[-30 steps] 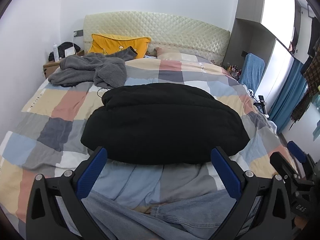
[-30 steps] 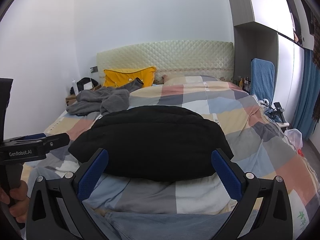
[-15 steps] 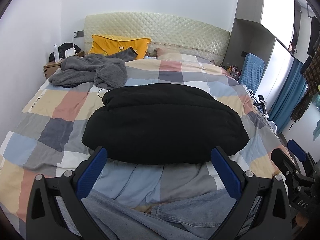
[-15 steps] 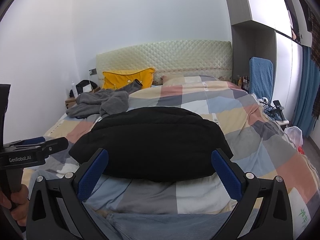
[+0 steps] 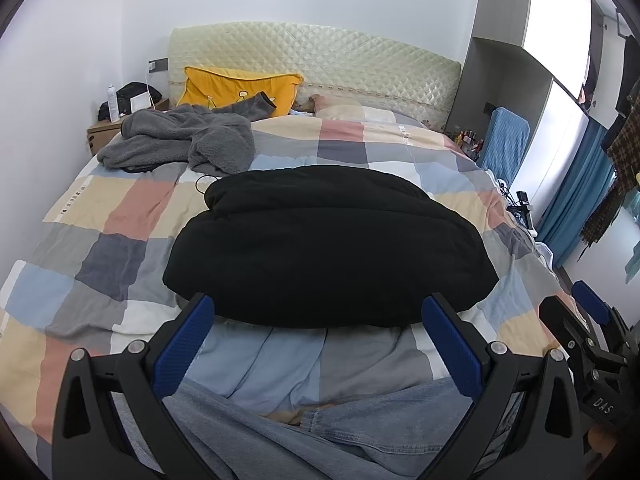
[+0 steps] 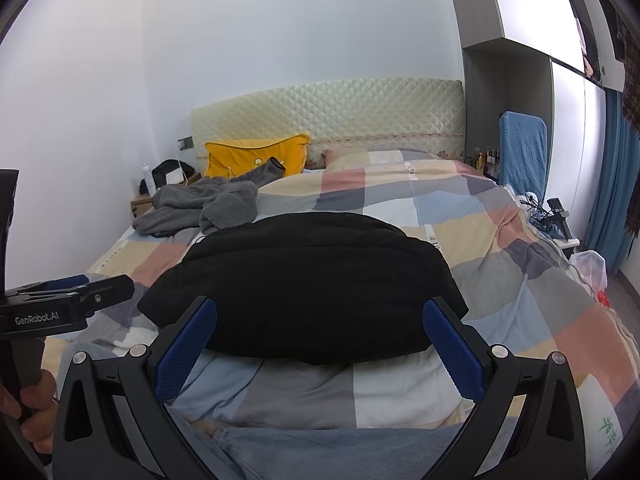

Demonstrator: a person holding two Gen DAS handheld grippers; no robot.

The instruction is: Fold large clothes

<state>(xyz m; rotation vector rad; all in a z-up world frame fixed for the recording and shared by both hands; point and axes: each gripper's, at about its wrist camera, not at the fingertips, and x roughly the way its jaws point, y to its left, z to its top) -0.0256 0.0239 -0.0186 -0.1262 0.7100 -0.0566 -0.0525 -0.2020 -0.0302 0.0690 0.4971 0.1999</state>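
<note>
Both your wrist cameras look from the foot of the bed (image 5: 100,216) toward the headboard (image 6: 332,116), sharing the black garment (image 5: 328,248).

Black jacket (image 5: 328,240): matt cloth, smooth, softly padded.
Checked quilt (image 5: 120,216): matt woven cotton-like cloth, creased.
Grey robe (image 5: 180,140), beyond the jacket: rough, fleecy pile.
Headboard (image 5: 320,64): quilted covering, faint sheen.
Jeans (image 5: 320,440): pale matt denim.
Left gripper (image 5: 320,344): matt black plastic, textured blue pads (image 5: 184,348), metal screws.

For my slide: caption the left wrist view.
Open left gripper facing a folded black jacket on a checkered duvet.
</note>
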